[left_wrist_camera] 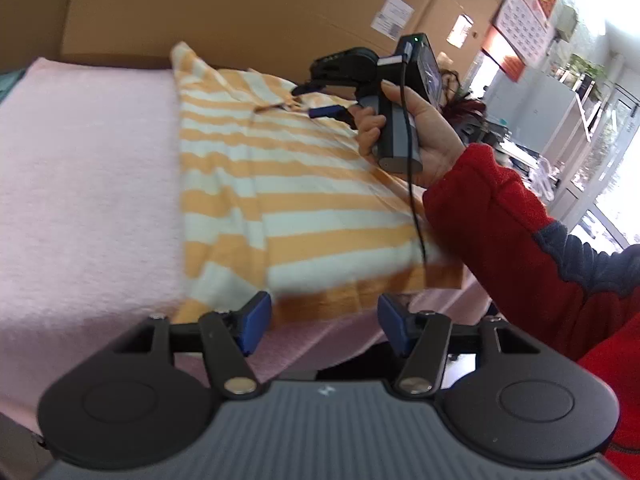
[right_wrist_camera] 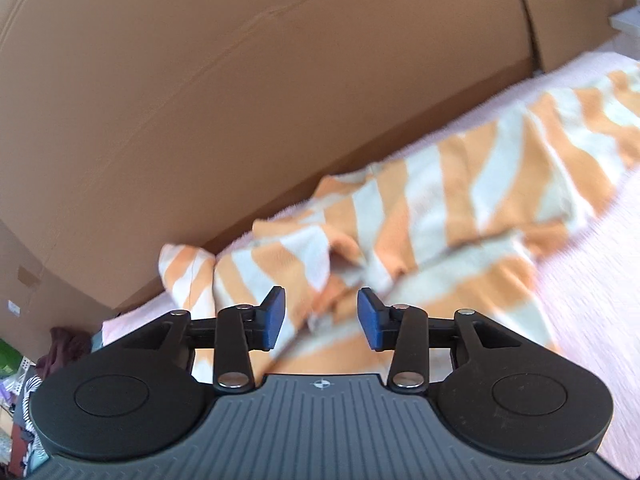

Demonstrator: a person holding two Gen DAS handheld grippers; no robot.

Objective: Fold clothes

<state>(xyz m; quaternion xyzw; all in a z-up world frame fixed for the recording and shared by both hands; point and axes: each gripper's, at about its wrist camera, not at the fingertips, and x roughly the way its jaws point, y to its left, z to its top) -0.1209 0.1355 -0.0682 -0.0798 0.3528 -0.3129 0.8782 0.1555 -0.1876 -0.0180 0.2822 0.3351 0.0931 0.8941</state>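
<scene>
Motion blur smears the striped shirt (right_wrist_camera: pixel 440 216) between the right gripper (right_wrist_camera: pixel 322 318) fingers.

Ahead of the left gripper (left_wrist_camera: pixel 324 324), a shirt (left_wrist_camera: pixel 280 192) flat on a blanket (left_wrist_camera: pixel 80 184). Beyond both, a cardboard wall (left_wrist_camera: pixel 240 4). Over the shirt's far end, the right gripper (left_wrist_camera: pixel 320 100), collar (right_wrist_camera: pixel 340 256) just ahead of it.
</scene>
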